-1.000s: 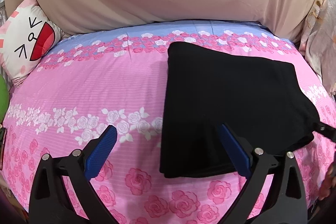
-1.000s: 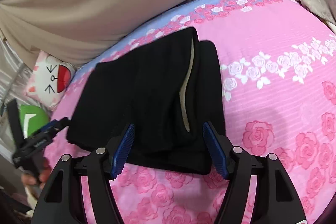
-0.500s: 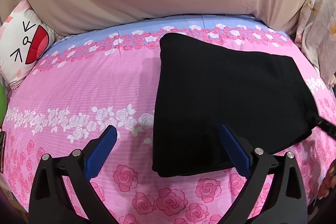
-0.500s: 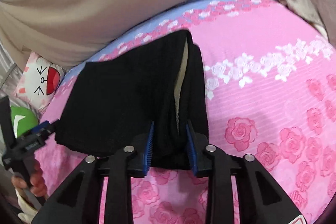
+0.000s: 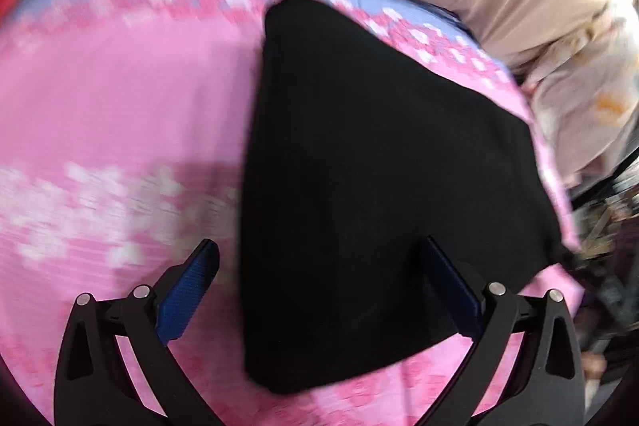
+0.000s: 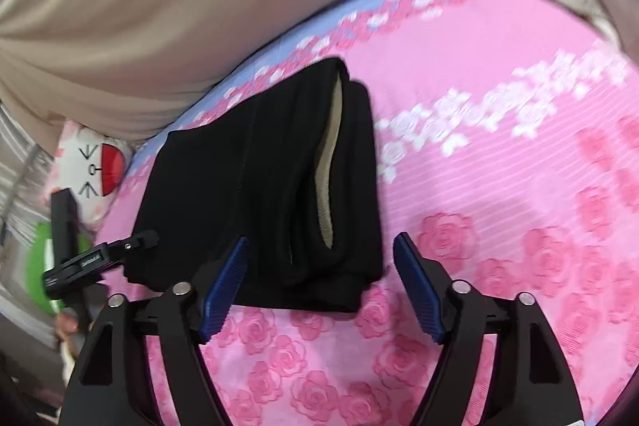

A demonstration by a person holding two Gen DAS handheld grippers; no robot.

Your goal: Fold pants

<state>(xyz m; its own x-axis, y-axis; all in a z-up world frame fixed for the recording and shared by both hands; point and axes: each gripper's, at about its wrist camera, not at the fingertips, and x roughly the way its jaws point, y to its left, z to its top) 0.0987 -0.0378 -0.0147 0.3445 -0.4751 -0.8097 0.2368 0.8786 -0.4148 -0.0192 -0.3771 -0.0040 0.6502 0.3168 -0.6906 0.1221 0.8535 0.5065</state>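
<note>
Black folded pants (image 5: 379,186) lie on the pink rose bedsheet (image 5: 120,98). My left gripper (image 5: 319,266) is open, and the pants' near left corner sits between its blue fingers; this view is blurred. In the right wrist view the same pants (image 6: 259,166) show a beige lining along a fold. My right gripper (image 6: 321,246) has its jaws opening wide, with the pants' near edge lying between them and neither pad pressing on it. The left gripper (image 6: 135,242) also shows at the pants' left edge, held by a hand.
A beige cloth (image 6: 199,6) rises behind the bed. A white cat-face pillow (image 6: 96,162) and a green object (image 6: 38,266) lie at the left. A pale floral cloth (image 5: 579,98) hangs at the bed's right side.
The right gripper, squeezed on the pants' near edge half a second ago, has spread wide. The left gripper has swung down and in over the pants' near corner.
</note>
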